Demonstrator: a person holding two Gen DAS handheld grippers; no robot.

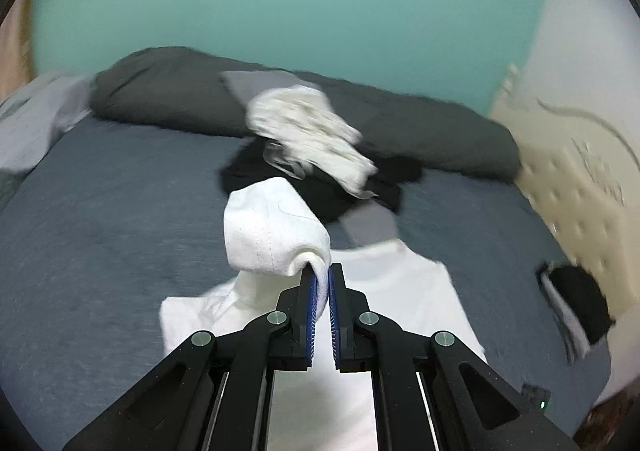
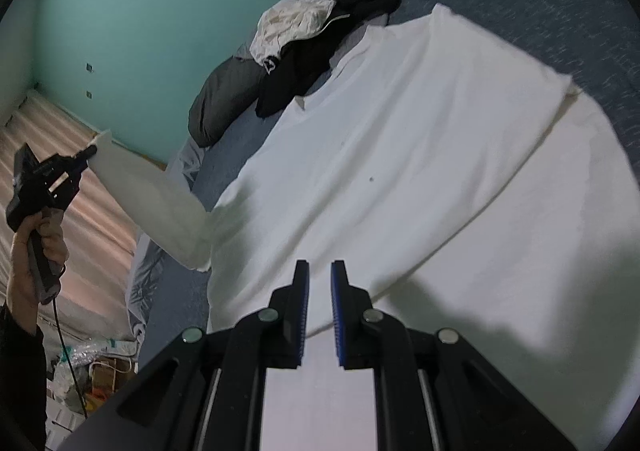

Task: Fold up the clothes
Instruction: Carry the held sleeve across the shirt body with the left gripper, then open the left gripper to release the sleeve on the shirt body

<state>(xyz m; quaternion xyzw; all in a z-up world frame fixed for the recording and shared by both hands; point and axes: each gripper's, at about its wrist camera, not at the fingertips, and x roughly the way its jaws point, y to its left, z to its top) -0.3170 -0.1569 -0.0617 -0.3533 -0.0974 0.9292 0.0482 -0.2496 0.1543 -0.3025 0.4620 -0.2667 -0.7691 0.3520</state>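
White and soft, the big shirt (image 2: 400,155) lay flat on the blue-grey bed (image 1: 100,211). The left gripper (image 1: 323,271) pinched its long sleeve (image 1: 272,227) and held it up in a puffy tube. The right gripper (image 2: 320,271) was nearly closed, holding nothing. A crumpled clothes pile (image 1: 316,155) sat at twelve o'clock.

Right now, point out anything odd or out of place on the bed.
A small dark speck marks the white shirt, possibly a stain or a hole. Behind it, a crumpled white garment lies heaped on black clothing, unfolded. Nothing looks spilled.
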